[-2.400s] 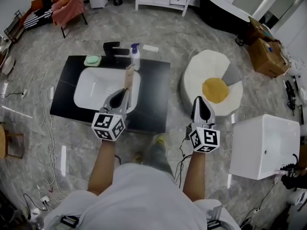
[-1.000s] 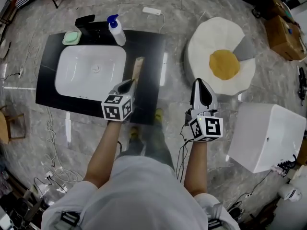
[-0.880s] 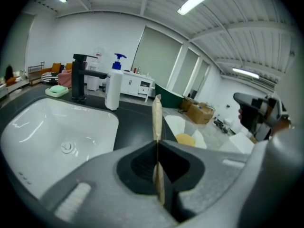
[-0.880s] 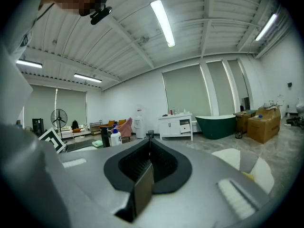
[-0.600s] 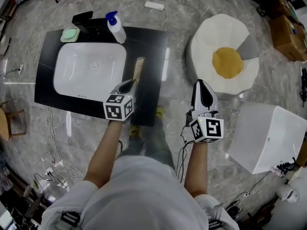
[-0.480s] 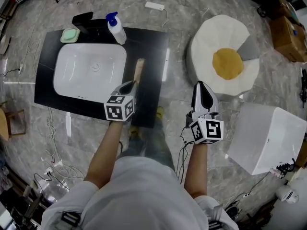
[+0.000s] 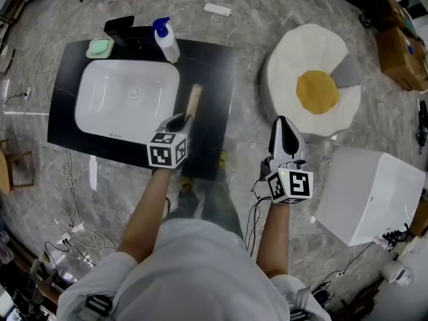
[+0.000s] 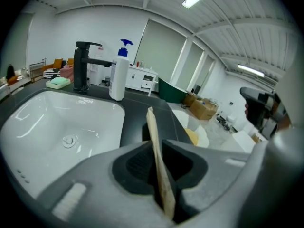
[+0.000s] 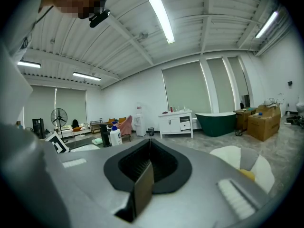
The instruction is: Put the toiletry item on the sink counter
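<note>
The left gripper (image 7: 179,120) is clamped on the near end of a flat tan toiletry stick (image 7: 192,101), which juts forward over the black sink counter (image 7: 215,79) just right of the white basin (image 7: 127,102); I can't tell whether its far tip touches the counter. At the back of the counter stand a black faucet (image 7: 120,25), a white pump bottle (image 7: 166,40) and a green soap bar (image 7: 100,47). The right gripper (image 7: 284,129) hangs off to the side above the floor, near an egg-shaped cushion (image 7: 314,89), its jaws pressed together on nothing.
</note>
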`<state>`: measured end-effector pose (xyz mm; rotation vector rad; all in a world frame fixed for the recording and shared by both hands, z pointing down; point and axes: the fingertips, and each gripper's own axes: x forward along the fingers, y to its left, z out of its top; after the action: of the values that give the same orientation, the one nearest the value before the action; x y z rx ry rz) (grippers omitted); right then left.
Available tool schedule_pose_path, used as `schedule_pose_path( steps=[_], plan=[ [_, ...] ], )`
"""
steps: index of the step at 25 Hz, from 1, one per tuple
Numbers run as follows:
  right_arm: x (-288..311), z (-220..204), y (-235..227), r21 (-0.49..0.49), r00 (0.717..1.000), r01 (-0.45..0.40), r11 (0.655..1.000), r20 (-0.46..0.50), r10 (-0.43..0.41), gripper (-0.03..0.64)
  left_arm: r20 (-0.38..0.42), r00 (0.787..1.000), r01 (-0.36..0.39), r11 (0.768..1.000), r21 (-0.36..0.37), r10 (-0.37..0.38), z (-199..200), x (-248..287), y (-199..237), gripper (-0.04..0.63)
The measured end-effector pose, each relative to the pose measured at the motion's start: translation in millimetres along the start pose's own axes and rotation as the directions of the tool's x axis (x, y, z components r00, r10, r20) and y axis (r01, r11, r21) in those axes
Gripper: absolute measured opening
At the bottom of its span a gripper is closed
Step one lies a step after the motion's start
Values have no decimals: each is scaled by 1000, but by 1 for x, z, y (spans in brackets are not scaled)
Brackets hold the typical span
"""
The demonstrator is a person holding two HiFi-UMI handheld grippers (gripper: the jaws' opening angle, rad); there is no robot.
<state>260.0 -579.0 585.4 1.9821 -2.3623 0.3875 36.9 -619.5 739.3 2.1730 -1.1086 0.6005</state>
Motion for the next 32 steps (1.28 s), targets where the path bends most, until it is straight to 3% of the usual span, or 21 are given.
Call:
schedule_pose_path(
  steps=[11,21,32],
  plan=[
    [-13,9,35,-15,1000,5,1000,15,-5,3,58,998,13,1000,21,-14,13,-38,9,77],
    [-61,18,73,-37,998,55,998,13,-54,3,127,990,52,993,103,-65,19,-100,-9,46],
    [-122,40,123,-62,996,81,995,46,-79,3,222,972,33,984,176,-73,30,-189,-23,-2]
  ],
)
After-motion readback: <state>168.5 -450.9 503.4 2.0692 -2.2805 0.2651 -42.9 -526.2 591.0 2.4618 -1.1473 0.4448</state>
